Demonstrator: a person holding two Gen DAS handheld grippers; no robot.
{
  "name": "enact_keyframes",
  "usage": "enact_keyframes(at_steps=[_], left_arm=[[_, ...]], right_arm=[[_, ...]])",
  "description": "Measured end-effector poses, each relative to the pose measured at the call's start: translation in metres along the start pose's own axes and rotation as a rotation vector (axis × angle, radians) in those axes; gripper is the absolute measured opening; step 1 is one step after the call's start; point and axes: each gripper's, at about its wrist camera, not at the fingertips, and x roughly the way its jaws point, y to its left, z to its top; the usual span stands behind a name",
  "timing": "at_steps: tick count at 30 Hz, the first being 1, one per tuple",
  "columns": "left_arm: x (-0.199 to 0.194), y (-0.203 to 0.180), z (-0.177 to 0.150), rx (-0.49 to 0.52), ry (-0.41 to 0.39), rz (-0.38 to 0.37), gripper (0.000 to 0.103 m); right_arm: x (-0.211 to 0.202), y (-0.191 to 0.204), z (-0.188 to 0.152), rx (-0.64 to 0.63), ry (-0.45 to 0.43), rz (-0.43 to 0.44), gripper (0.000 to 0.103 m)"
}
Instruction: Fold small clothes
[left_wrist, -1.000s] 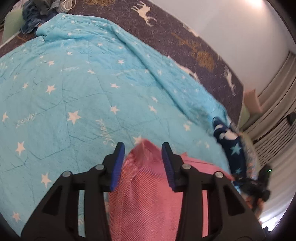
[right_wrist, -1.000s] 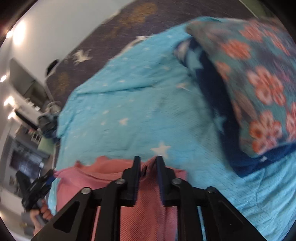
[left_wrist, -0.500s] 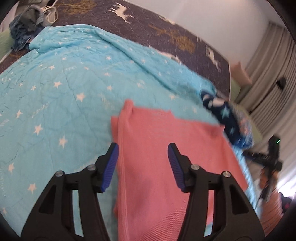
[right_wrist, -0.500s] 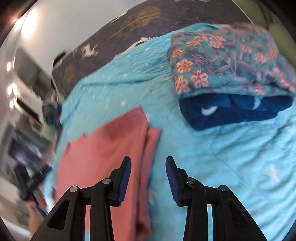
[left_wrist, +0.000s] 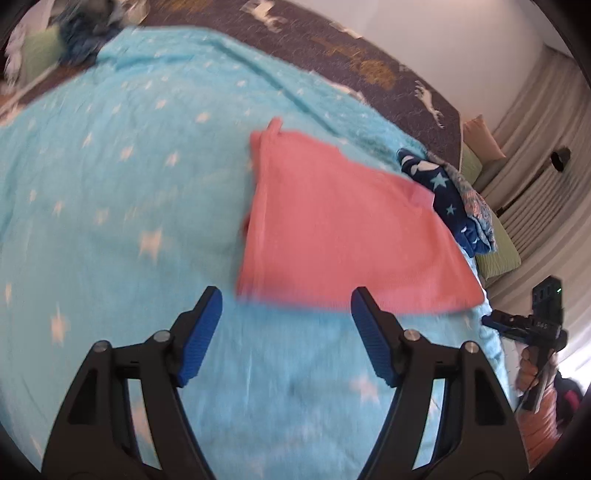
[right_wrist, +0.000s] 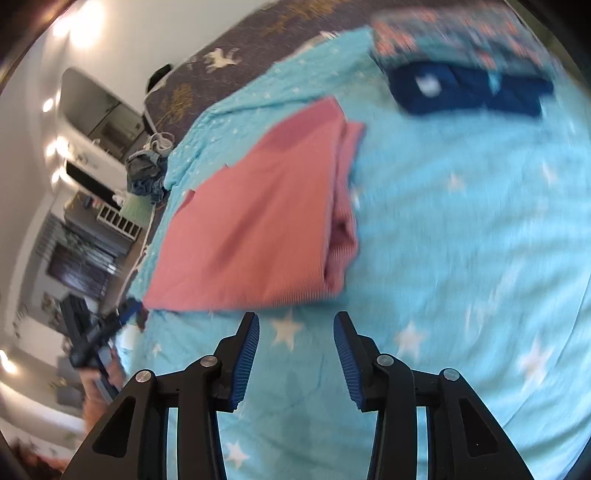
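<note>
hovering over a star-printed turquoise quilt (left_wrist: 110, 206) on a bed, the left gripper (left_wrist: 286, 332) has its blue-padded jaws apart and widening, with nothing between them but bare quilt. the right gripper (right_wrist: 295, 345) shows the same: jaws parted, opening, empty. just beyond both sets of jaws lies the pink garment (left_wrist: 343, 236), folded flat on the quilt and free of either tool. its near edge runs crosswise right ahead of the left jaws, while in the right wrist view the same garment (right_wrist: 258, 221) sits ahead and to the left of the jaws, its thicker folded side nearest them and its long axis running away up the bed. the left gripper looks squarely lined up with the near hem; the right would have to shift leftward to meet it. farther back, a stack of folded clothes (right_wrist: 465, 74), navy under a floral piece, rests close by the garment's far corner. beyond that, a dark patterned bedspread (left_wrist: 369, 62) and blurred room.
</note>
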Motion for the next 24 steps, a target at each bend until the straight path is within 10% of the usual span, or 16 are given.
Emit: enact_keyframes(at_steps=[4, 8, 10, 11, 13, 24], left_arm=[[0.009, 0.002, -0.015, -0.109, 0.071, -0.162, 0.073], [0.032, 0.003, 0.003, -0.206, 0.027, -0.173, 0.072], [0.045, 0.012, 0.015, -0.308, 0.000, -0.199, 0.031], [0.051, 0.017, 0.019, -0.349, 0.020, -0.209, 0.007], [0.053, 0.019, 0.021, -0.406, 0.025, -0.222, 0.004], [-0.022, -0.068, -0.038, -0.070, 0.061, -0.294, 0.004]], right_arm=[[0.010, -0.008, -0.006, 0.126, 0.006, 0.118, 0.050], [0.035, -0.021, 0.017, 0.272, -0.046, 0.187, 0.059], [0.049, -0.024, 0.028, 0.320, -0.050, 0.211, 0.042], [0.054, -0.021, 0.034, 0.318, -0.042, 0.185, 0.009], [0.054, -0.016, 0.038, 0.329, -0.054, 0.157, 0.007], [-0.069, -0.005, -0.014, 0.189, -0.164, 0.129, 0.006]])
